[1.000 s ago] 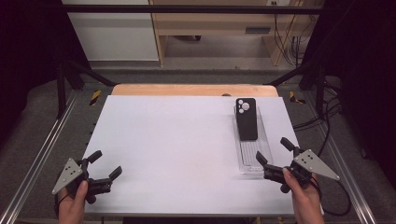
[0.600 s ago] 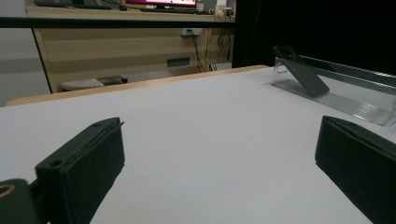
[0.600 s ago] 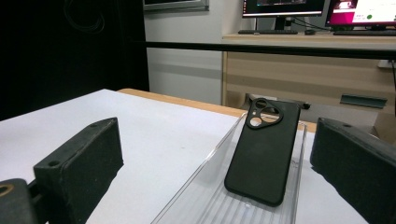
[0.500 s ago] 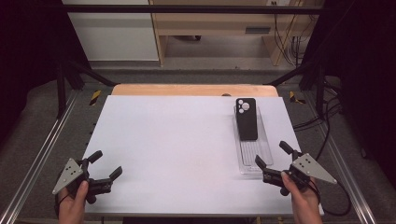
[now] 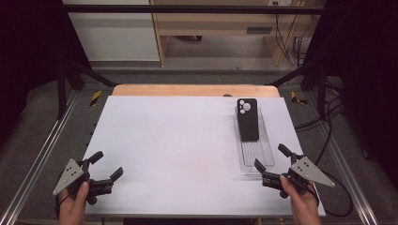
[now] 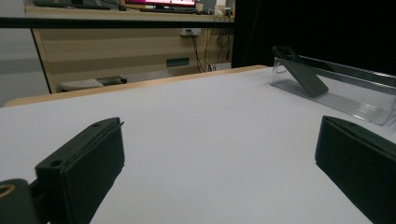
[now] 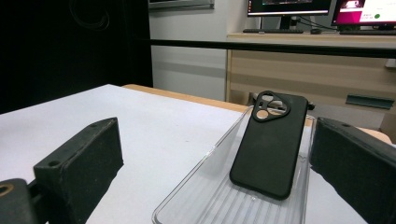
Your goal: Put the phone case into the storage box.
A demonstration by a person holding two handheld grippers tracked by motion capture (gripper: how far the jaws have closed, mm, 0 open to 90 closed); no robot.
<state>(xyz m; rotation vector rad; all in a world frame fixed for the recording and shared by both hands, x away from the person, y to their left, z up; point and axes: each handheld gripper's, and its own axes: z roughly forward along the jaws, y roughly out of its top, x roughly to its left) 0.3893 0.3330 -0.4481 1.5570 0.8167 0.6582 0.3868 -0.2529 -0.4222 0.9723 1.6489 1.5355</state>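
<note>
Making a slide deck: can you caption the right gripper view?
Open right gripper faces a black phone case leaning in a clear tray.

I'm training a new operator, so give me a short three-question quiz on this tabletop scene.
1. True or false: the black phone case lies flat on the white table.
2. Which gripper is nearer the clear plastic tray? A) left gripper B) right gripper
3. Fill in: both grippers' jaws stand ____.

Key:
1. False: it rests in the tray, its camera-cutout end propped up on the tray's far end.
2. B
3. Open, holding nothing.
</note>
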